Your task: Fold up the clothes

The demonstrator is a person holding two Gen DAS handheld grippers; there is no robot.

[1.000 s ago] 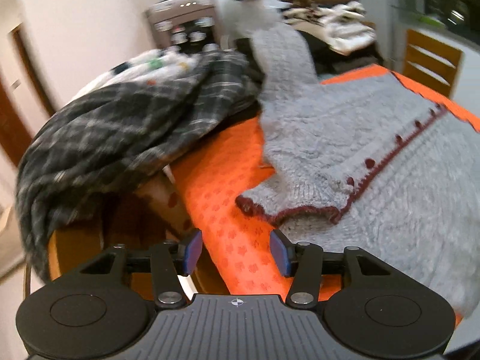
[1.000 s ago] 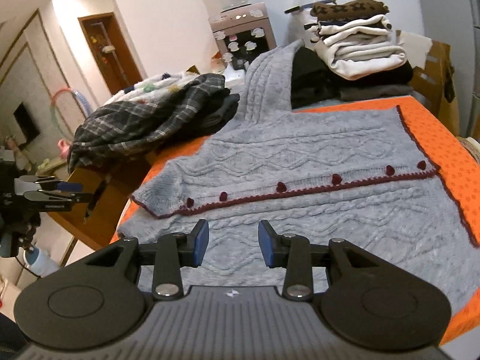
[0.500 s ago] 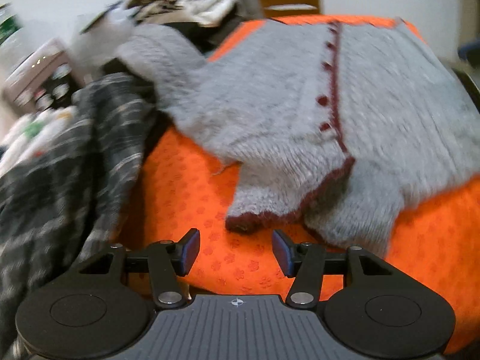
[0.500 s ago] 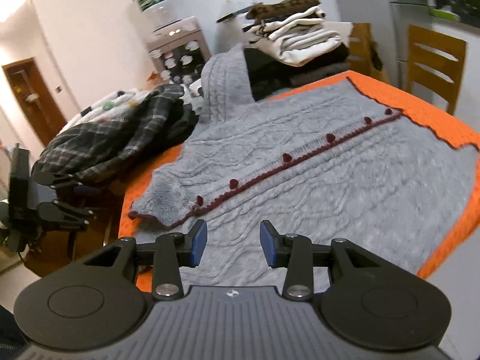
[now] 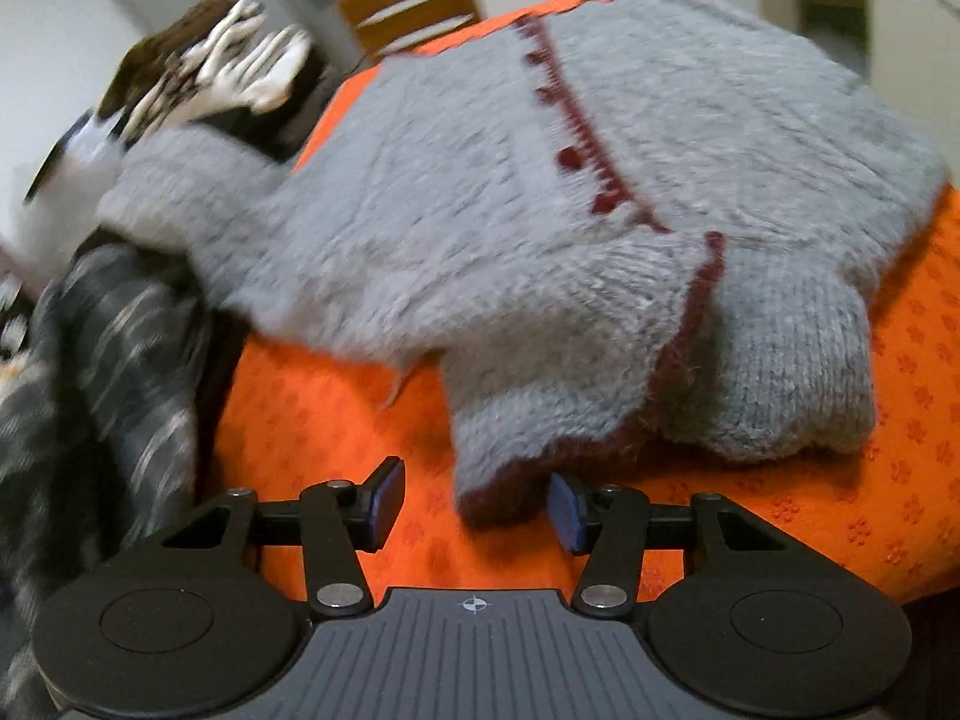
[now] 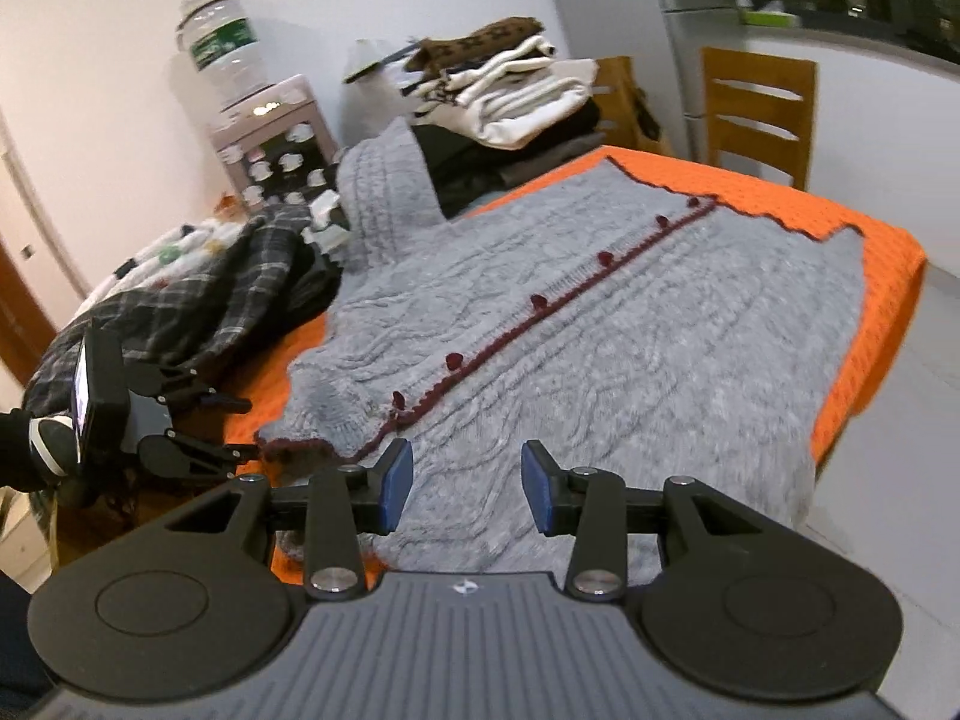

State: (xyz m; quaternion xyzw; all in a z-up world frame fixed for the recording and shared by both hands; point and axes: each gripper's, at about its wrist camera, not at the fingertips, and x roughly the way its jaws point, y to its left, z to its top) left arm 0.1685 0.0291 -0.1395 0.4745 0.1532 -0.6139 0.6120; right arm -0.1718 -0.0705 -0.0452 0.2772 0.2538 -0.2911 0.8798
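A grey knitted cardigan (image 5: 450, 228) with dark red trim and buttons lies spread on the orange-covered table (image 5: 336, 420). Its dark red hem corner (image 5: 504, 486) lies between the jaws of my left gripper (image 5: 474, 501). Those jaws are closing, and the pads do not press on the knit. In the right wrist view, the left gripper (image 6: 249, 427) points at that same corner from the table's left end. My right gripper (image 6: 467, 489) hangs open over the cardigan's (image 6: 630, 330) near side, holding nothing.
A dark plaid garment (image 6: 198, 306) is heaped at the table's left end. Behind the sleeve, at the back, stands a stack of folded clothes (image 6: 516, 90). A water dispenser (image 6: 270, 138) and a wooden chair (image 6: 756, 114) stand beyond. The table (image 6: 870, 300) drops off at right.
My left gripper rolled and sank toward the cardigan's hem corner, which now lies between its jaws. My right gripper slid sideways along the near edge, and its view swung round.
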